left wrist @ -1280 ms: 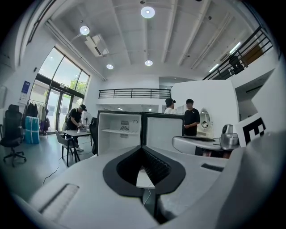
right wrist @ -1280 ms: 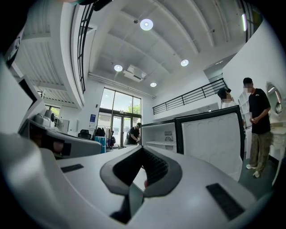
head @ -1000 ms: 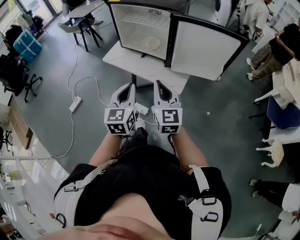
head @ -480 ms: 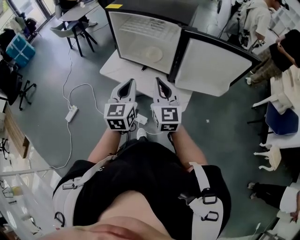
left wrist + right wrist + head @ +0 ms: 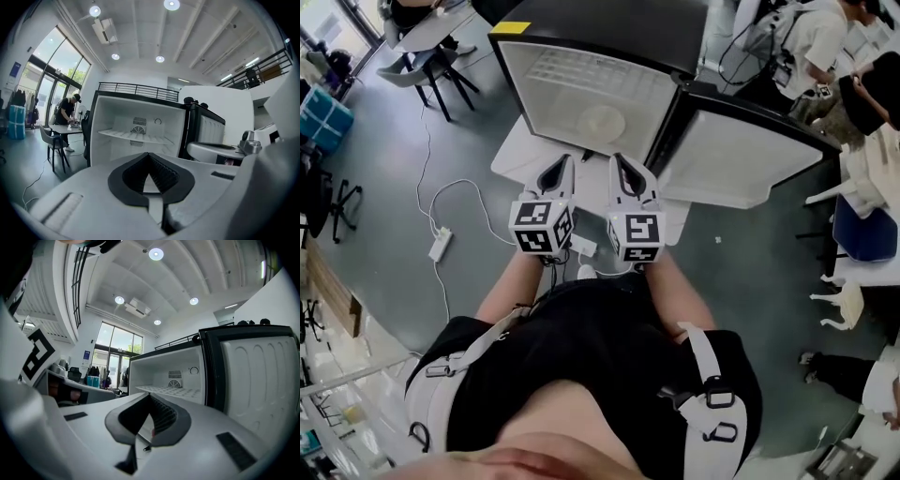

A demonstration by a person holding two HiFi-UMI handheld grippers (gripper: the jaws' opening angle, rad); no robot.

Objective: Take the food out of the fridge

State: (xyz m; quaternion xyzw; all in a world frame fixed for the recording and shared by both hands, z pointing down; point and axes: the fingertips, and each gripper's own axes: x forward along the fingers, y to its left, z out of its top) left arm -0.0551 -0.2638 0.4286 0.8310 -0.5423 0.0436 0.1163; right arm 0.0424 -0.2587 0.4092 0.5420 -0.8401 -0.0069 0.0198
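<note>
The fridge [image 5: 581,89] stands on a low white table [image 5: 514,157] with its door [image 5: 727,155] swung open to the right. A pale round plate [image 5: 603,122] lies on its floor; what is on it I cannot tell. A wire shelf [image 5: 136,136] crosses the white inside, and no food shows on it. My left gripper [image 5: 555,171] and right gripper [image 5: 623,171] are side by side just short of the table edge, pointing into the opening. Both are shut with nothing between the jaws. The left gripper [image 5: 149,158] faces the cavity; the right gripper [image 5: 149,398] sees the cavity [image 5: 171,380] and door [image 5: 258,376].
A white cable and power strip [image 5: 439,246] lie on the grey floor at left. A desk with chairs [image 5: 431,52] stands at the far left, people [image 5: 825,42] sit at the upper right, and a blue chair [image 5: 862,225] is at the right edge.
Both grippers and the person have moved forward toward the fridge, which now sits closer and larger in the head view. The jaws stayed shut.
</note>
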